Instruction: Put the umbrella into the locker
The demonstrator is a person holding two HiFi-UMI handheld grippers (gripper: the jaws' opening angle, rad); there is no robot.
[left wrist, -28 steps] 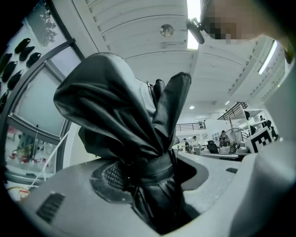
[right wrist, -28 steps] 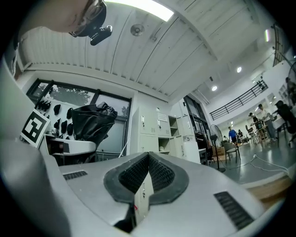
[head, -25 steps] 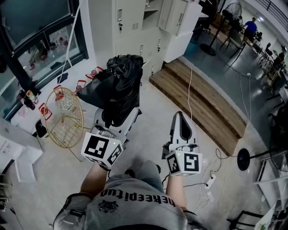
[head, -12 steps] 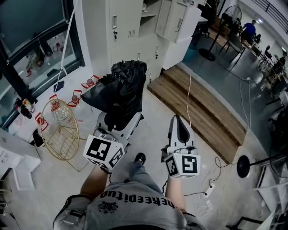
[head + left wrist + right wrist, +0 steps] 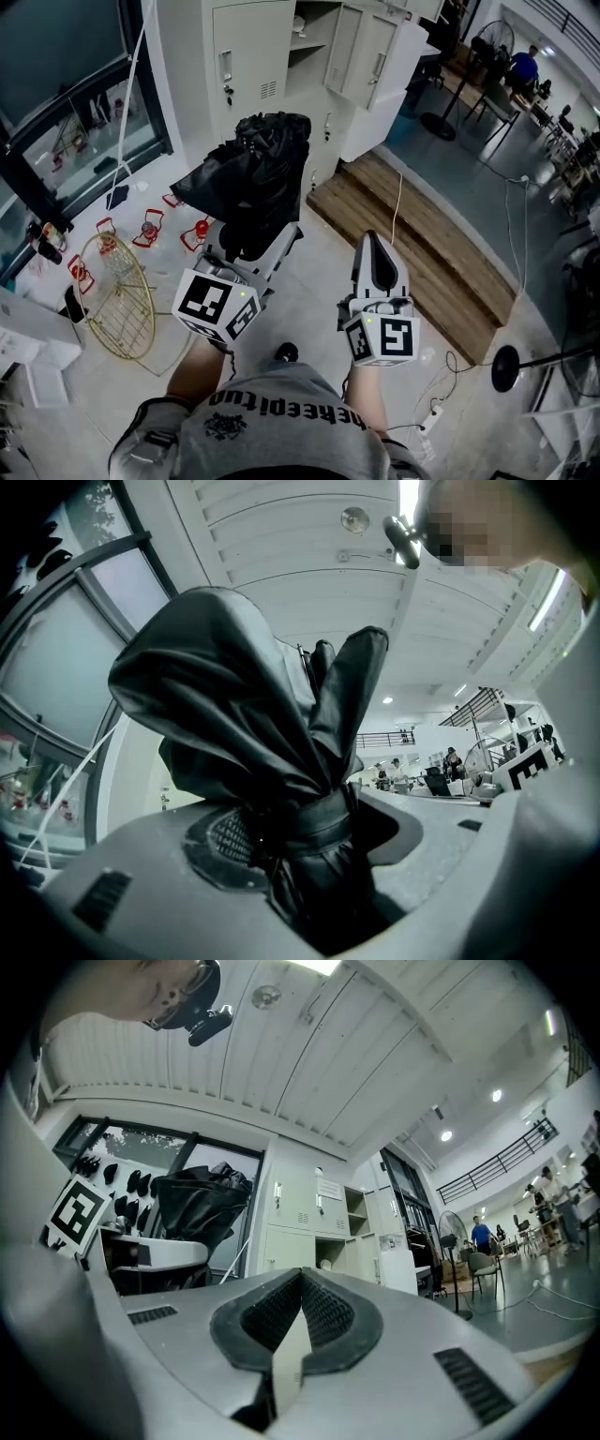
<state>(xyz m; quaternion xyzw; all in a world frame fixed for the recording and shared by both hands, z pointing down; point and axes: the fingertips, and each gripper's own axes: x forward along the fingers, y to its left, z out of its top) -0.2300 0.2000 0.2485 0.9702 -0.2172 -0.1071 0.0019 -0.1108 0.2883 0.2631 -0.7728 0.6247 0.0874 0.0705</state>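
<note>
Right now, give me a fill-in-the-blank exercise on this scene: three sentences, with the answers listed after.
1. The left hand-held gripper is shut on the umbrella, whose fabric is ____.
2. The right hand-held gripper has its jaws together and holds ____.
3. The locker whose inside shows has its door swung ____.
Missing words: black; nothing; open.

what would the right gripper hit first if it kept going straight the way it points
Probably the white lockers, near their open compartments. The right gripper aims its shut jaws there and nothing shows in between, though depth is hard to judge.
</note>
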